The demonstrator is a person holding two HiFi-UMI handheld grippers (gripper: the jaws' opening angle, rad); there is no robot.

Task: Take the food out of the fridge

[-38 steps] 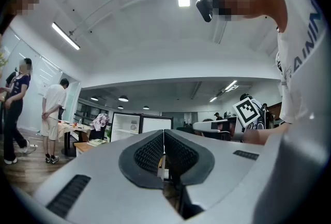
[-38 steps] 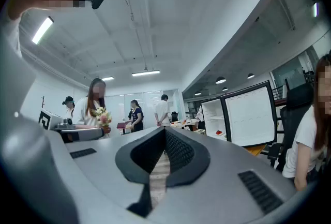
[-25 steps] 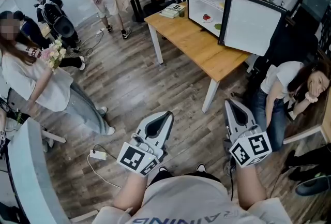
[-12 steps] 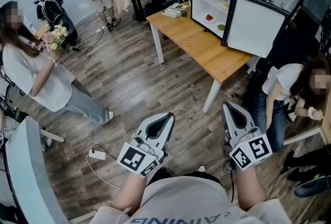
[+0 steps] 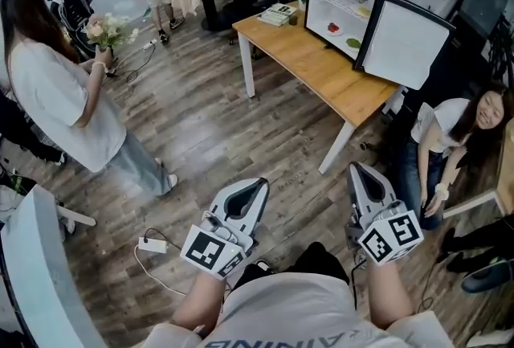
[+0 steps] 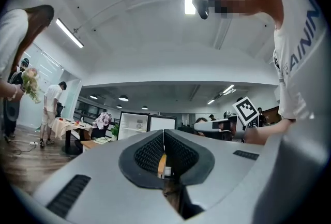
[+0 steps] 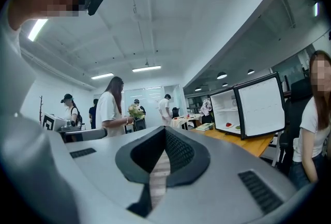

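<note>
The small fridge (image 5: 341, 5) stands with its door (image 5: 405, 41) swung open on the far end of a wooden table (image 5: 321, 73). On its bottom shelf lie a red food item (image 5: 333, 27) and a green one (image 5: 353, 42). The right gripper view also shows the fridge (image 7: 227, 109) and the red food item (image 7: 228, 125); the left gripper view shows the fridge (image 6: 135, 124) far off. My left gripper (image 5: 259, 184) and right gripper (image 5: 357, 169) are held low in front of me over the floor, well short of the table. Both are shut and hold nothing.
A person holding flowers (image 5: 64, 89) stands at the left. Another person (image 5: 450, 137) sits on the floor right of the table. A power strip (image 5: 151, 243) with its cable lies by my left gripper. Books (image 5: 277, 14) lie on the table beside the fridge.
Both grippers have moved forward with me across the floor. The person with flowers has turned and stepped along the left side. The seated person has lifted their head.
</note>
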